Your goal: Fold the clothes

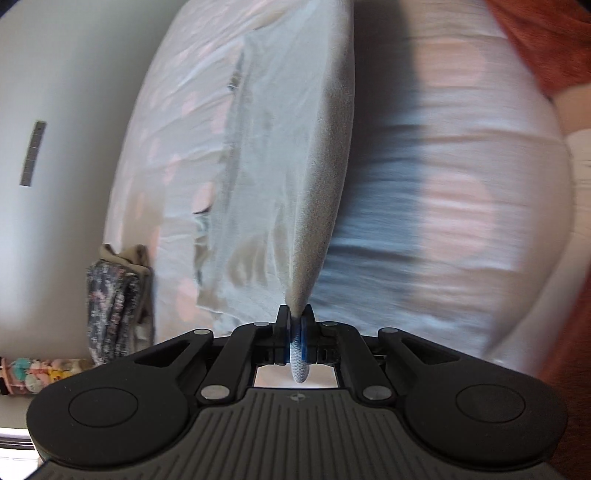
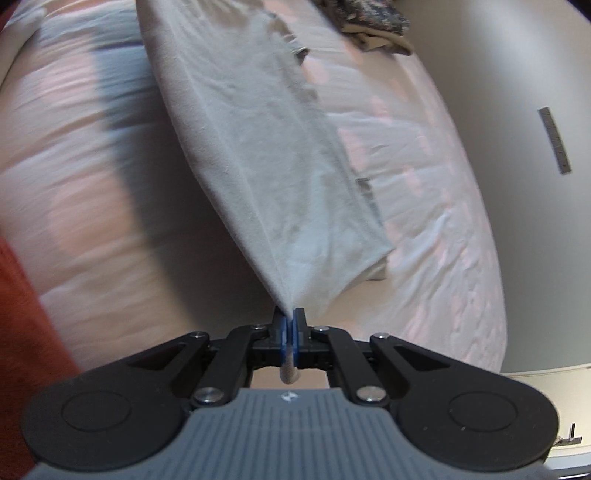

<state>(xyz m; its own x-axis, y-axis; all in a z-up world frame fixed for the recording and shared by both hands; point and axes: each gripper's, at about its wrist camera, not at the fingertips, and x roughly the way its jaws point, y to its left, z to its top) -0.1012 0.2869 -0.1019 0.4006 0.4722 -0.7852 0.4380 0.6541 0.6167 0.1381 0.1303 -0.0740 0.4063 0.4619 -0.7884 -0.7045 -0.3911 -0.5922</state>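
A pale grey garment stretches away from my left gripper, which is shut on one corner of it. The same grey garment stretches away from my right gripper, which is shut on another corner. The cloth is lifted at both held corners and its far part lies on the bed sheet, white with pink spots. The sheet also shows in the right wrist view. The near part of the sheet is blurred in both views.
A pile of dark floral and beige clothes lies at the bed's edge; it also shows in the right wrist view. An orange-red blanket borders the bed, also seen in the right wrist view. A pale wall runs behind.
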